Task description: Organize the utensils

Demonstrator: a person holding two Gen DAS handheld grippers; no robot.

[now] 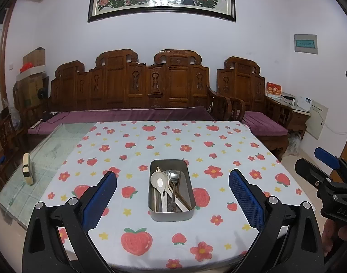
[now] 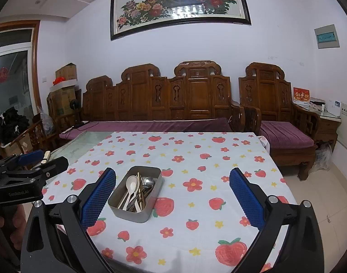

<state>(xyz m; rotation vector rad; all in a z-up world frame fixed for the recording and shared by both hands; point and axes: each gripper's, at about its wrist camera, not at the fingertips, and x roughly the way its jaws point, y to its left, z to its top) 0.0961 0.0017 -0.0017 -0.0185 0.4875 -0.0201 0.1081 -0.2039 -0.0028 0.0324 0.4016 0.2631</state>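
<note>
Above the tablecloth [image 1: 173,141], both tools, left [image 1: 172,201] and right [image 2: 172,199], hang spread apart, bare cloth surrounding the utensil tin [image 1: 171,215].

Carved wooden sofa [image 1: 130,86] with purple cushion against white wall; framed peony painting [image 2: 180,4] above. Strawberry-print cloth [image 1: 173,141] over glass surface [image 1: 48,150] (left strip bare). Cardboard boxes [image 2: 66,84] in corner.

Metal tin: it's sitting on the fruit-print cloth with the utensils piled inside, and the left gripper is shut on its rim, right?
Not quite. The left gripper is open, fingers spread well apart and touching nothing, as the left wrist view shows. The metal tin does sit on the fruit-print cloth with the utensils inside.
</note>
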